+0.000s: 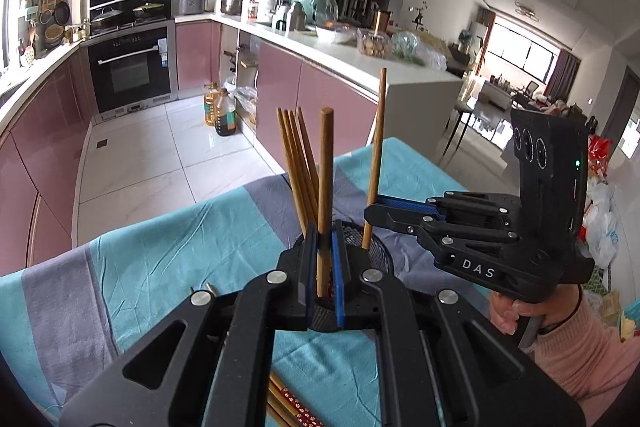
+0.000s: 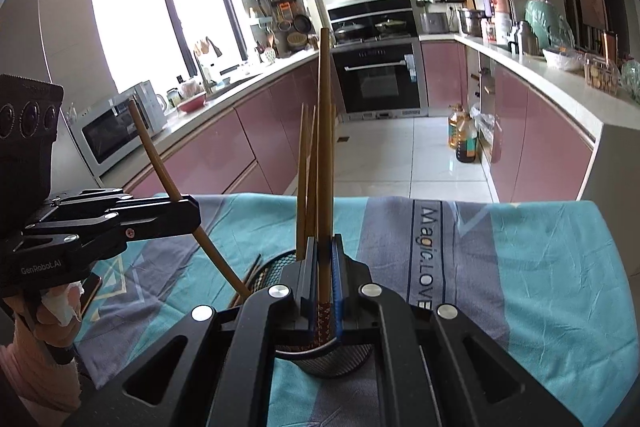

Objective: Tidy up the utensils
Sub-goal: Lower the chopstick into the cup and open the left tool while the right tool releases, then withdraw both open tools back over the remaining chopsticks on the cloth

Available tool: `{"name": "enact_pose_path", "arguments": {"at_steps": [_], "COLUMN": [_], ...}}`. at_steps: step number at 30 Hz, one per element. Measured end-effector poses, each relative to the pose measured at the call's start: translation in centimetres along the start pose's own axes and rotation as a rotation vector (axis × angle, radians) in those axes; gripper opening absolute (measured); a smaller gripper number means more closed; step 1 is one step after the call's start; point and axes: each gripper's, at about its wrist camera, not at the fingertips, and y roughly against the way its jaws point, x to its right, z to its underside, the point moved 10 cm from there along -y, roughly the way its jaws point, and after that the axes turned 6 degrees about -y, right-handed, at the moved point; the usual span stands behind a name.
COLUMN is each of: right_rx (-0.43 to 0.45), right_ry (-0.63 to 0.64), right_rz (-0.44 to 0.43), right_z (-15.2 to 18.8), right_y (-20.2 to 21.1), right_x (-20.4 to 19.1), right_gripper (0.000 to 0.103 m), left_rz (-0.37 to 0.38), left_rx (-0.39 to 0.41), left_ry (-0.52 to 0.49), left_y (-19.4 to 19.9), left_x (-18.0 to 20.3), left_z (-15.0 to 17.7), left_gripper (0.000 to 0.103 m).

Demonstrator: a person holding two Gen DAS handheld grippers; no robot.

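In the left wrist view my left gripper (image 1: pixel 325 239) is shut on an upright wooden chopstick (image 1: pixel 325 167), whose lower end dips into a black mesh holder (image 1: pixel 374 247) on the table. Several chopsticks (image 1: pixel 298 163) stand in that holder. From the right, my right gripper (image 1: pixel 371 215) is shut on another chopstick (image 1: pixel 378 147) over the holder's rim. The right wrist view shows the right gripper (image 2: pixel 325 251) pinching its chopstick (image 2: pixel 325 147) above the mesh holder (image 2: pixel 332 363), red patterned end down. My left gripper (image 2: pixel 195 215) is at the left with its slanted chopstick (image 2: pixel 160 155).
The teal and grey striped tablecloth (image 1: pixel 160 259) covers the table, and loose red-ended chopsticks (image 1: pixel 288 407) lie near its front edge. A hand in a pink sleeve (image 1: pixel 560 339) holds the right gripper. Beyond the far table edge are pink kitchen cabinets (image 2: pixel 540 139) and oil bottles (image 2: pixel 464 139) on the floor.
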Motion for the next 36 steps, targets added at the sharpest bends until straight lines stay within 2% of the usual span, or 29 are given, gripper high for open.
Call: {"name": "enact_pose_path", "arguments": {"at_steps": [4, 9, 21, 26, 29, 36], "right_rx": [-0.033, -0.07, -0.054, -0.043, -0.03, 0.002], "right_ry": [-0.013, -0.032, -0.049, -0.047, -0.037, 0.03], "right_rz": [0.004, -0.003, -0.009, -0.02, -0.031, -0.103], "right_z": [0.3, 0.6, 0.3, 0.4, 0.6, 2.3], "right_y": [-0.6, -1.7, -1.7, -1.1, -0.5, 2.2], "right_x": [0.4, 0.7, 0.5, 0.3, -0.3, -3.8], "right_gripper": [0.006, 0.006, 0.008, 0.008, 0.012, 0.028], "left_rz": [0.008, 0.005, -0.024, -0.049, -0.071, -0.145], "left_rx": [-0.044, -0.059, -0.062, -0.015, 0.028, 0.148], "left_ry": [0.008, 0.027, 0.059, 0.087, 0.101, 0.121], "left_y": [-1.5, -2.5, -4.4, -3.3, -1.8, 3.3], "left_x": [-0.8, -1.6, -2.7, -3.3, -3.8, -5.1], "left_z": [0.2, -0.2, -0.3, 0.2, 0.8, 3.0], "left_gripper": [0.007, 0.007, 0.009, 0.009, 0.011, 0.033]}}
